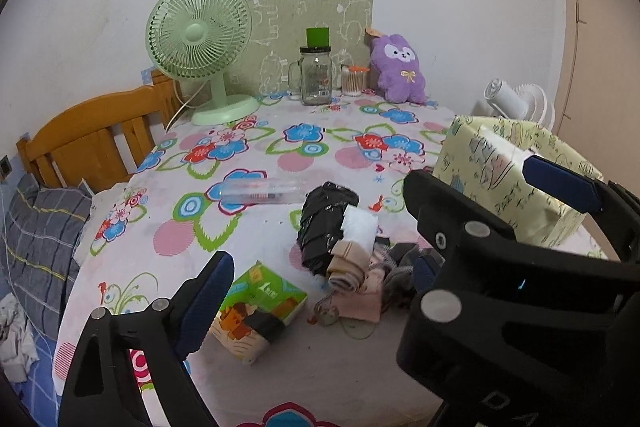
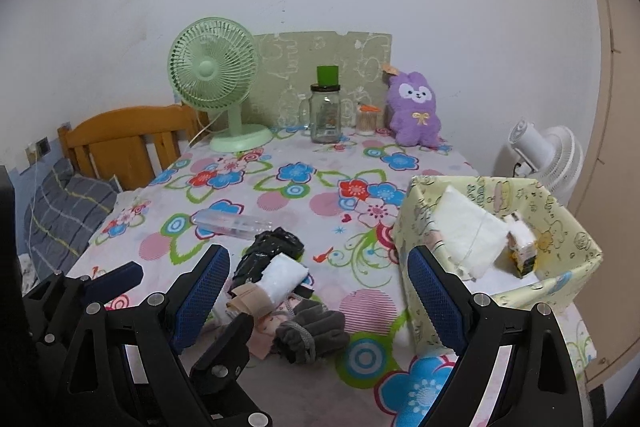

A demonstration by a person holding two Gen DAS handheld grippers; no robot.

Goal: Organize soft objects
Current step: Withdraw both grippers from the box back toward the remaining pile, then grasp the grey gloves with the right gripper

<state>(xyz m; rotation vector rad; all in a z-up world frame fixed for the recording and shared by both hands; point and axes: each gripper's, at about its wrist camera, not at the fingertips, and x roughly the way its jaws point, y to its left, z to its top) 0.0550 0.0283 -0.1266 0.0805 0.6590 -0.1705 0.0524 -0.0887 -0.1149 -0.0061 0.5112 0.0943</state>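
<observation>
Both tongs (image 1: 320,279) (image 2: 316,287) gape empty over the sock pile (image 2: 280,307), its roll (image 2: 282,277) angled up-right.

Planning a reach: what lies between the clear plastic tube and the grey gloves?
A crumpled black plastic bag and a white folded pad, clearest in the right wrist view.

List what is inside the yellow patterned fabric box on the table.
Inside the fabric box lie a white folded cloth and a small white and yellow item. Its near wall and the cloth hide whatever lies beneath.
</observation>
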